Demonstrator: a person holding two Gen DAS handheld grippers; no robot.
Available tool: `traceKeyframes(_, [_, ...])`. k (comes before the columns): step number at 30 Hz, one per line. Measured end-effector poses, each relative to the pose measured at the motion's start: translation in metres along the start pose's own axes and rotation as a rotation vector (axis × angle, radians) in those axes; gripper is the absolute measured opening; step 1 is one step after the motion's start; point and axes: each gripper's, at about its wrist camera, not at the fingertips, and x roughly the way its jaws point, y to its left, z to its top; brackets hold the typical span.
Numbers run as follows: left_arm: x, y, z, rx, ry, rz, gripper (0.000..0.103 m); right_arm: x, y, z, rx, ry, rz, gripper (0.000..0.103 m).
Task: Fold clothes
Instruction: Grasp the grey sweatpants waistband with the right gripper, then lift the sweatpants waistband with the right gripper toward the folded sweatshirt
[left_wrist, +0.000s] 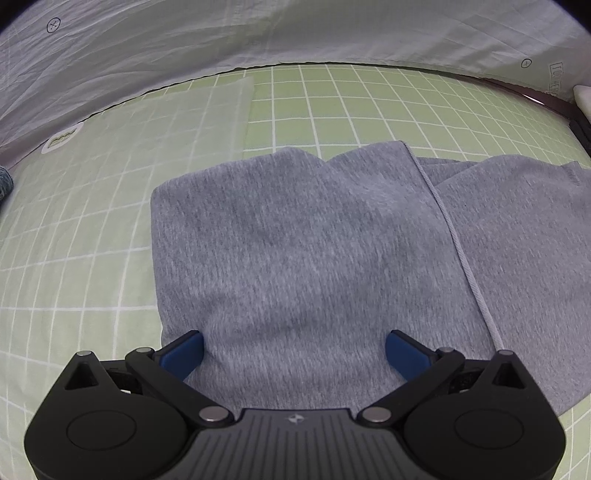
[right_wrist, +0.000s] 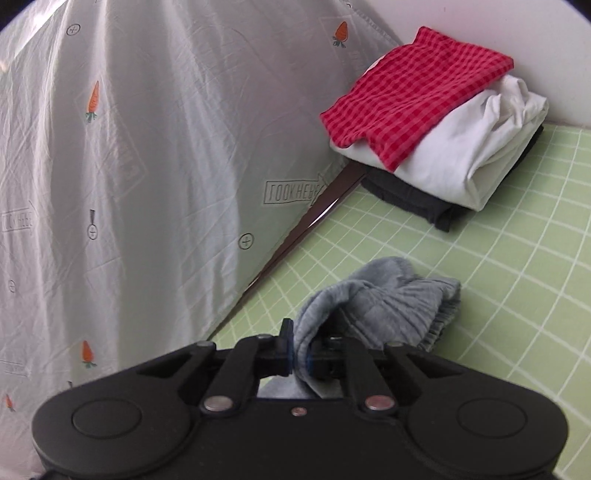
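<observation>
Grey knit cloth is the risk here: the right gripper (right_wrist: 300, 357) has its jaws clamped on only a thin bunched edge of the grey garment (right_wrist: 373, 299), and the judgement is that a sharp pull could drag that ribbed edge out from between the pads, or tug the whole piece askew. The left gripper (left_wrist: 294, 349) hangs over the flat part of the same garment (left_wrist: 295, 243) with its blue fingers (left_wrist: 184, 352) spread wide apart, and whether they press on the cloth cannot be told, so the laid part may slide on the green checked sheet (left_wrist: 369, 107) while the other end is carried. The loose cord (left_wrist: 465, 266) could also snag. The garment lies on the sheet, smooth and partly doubled over under the left gripper, crumpled at the held end. A folded pile with a red checked piece (right_wrist: 413, 96) on top sits well apart by the wall
</observation>
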Motion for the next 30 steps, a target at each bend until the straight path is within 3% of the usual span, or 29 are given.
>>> traceKeyframes(3, [0.001,0.000,-0.002,0.003,-0.004,-0.002,0.103,0.001,0.011,-0.016,0.010,0.032,0.059,0.006])
traceKeyframes(8, [0.004,0.004,0.000,0.006,-0.012,-0.004,0.103,0.006,0.039,-0.038,-0.116,0.116,0.113,0.006])
traceKeyframes(12, [0.002,0.003,-0.001,0.005,-0.015,-0.004,0.103,0.018,0.063,-0.063,-0.219,0.240,0.165,0.006])
traceKeyframes(17, [0.002,0.004,-0.003,0.003,-0.023,-0.003,0.103,0.048,0.076,-0.121,-0.403,0.455,0.056,0.008])
traceKeyframes(19, [0.002,0.004,-0.003,0.005,-0.026,-0.004,0.103,0.051,0.076,-0.138,-0.461,0.497,0.008,0.014])
traceKeyframes(22, [0.002,0.004,-0.003,0.006,-0.028,-0.005,0.103,0.039,0.078,-0.140,-0.476,0.480,0.013,0.030])
traceKeyframes(30, [0.002,0.003,-0.003,0.006,-0.027,-0.004,0.103,-0.004,0.084,-0.106,-0.456,0.312,0.027,0.039])
